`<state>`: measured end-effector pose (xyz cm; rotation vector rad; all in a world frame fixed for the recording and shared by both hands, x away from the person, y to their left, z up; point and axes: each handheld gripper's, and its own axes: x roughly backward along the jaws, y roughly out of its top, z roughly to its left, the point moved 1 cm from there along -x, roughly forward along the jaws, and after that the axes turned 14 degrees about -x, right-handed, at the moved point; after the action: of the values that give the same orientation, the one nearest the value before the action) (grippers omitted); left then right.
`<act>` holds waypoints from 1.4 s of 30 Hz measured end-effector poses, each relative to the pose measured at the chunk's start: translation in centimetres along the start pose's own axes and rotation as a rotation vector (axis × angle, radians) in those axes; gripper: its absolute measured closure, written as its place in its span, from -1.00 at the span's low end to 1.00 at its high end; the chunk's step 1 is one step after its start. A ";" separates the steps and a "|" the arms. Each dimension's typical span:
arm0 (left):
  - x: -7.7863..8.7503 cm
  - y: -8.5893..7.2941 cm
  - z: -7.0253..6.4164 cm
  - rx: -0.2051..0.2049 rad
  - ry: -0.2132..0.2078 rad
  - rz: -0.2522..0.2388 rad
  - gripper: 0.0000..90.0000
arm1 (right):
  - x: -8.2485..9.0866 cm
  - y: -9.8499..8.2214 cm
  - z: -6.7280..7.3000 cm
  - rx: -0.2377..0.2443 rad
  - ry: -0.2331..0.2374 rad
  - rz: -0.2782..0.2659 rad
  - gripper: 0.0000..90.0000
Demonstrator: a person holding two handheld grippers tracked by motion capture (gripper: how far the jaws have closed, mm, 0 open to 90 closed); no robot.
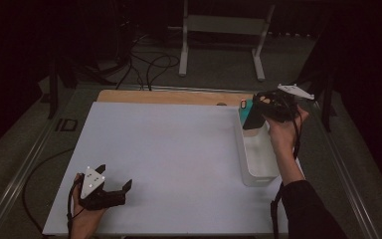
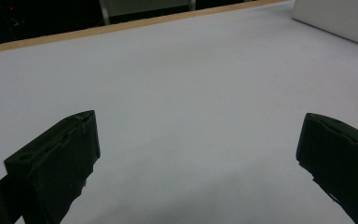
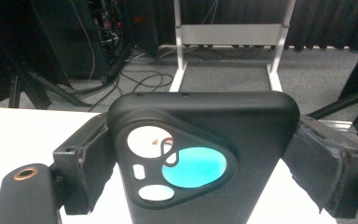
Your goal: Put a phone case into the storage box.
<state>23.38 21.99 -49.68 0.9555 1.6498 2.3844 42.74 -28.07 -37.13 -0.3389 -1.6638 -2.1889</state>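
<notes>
Case: we see a matte black phone case with rounded corners and a triangular camera cutout, held above the white bin.
Right gripper: clamped on the case's edges.
Left gripper: jaws spread wide — holding nothing, low over the smooth white table.

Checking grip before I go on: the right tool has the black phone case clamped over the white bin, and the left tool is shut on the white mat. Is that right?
Not quite. The left tool is open: the left gripper view shows its jaws wide apart over the bare white mat. The rest holds: the right tool clamps the black phone case above the white bin.
</notes>
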 end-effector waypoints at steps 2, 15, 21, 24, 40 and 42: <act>0.0 0.0 0.0 0.001 -0.003 -0.001 -1.00 | -0.2 -0.2 0.0 0.001 -0.005 0.006 -0.69; 0.2 0.1 0.1 0.021 -0.006 -0.019 -1.00 | -1.9 -1.0 -0.2 0.005 -0.043 0.046 -0.69; 0.2 0.1 0.2 0.029 -0.006 -0.022 -1.00 | -2.6 -1.5 -0.1 0.011 -0.050 0.065 -0.69; 0.3 0.1 0.1 0.033 -0.008 -0.026 -1.00 | -2.9 -1.7 -0.2 0.004 -0.052 0.073 -0.69; 0.6 -0.1 0.4 0.053 -0.005 -0.033 -1.00 | -5.9 -3.6 0.2 0.048 -0.110 0.123 -0.70; 0.7 -0.2 0.4 0.055 -0.005 -0.036 -1.00 | -6.2 -3.8 0.2 0.044 -0.112 0.127 -0.70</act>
<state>23.04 22.69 -49.42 0.9316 1.7243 2.3231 46.72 -26.07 -42.86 -0.5490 -1.6960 -2.0714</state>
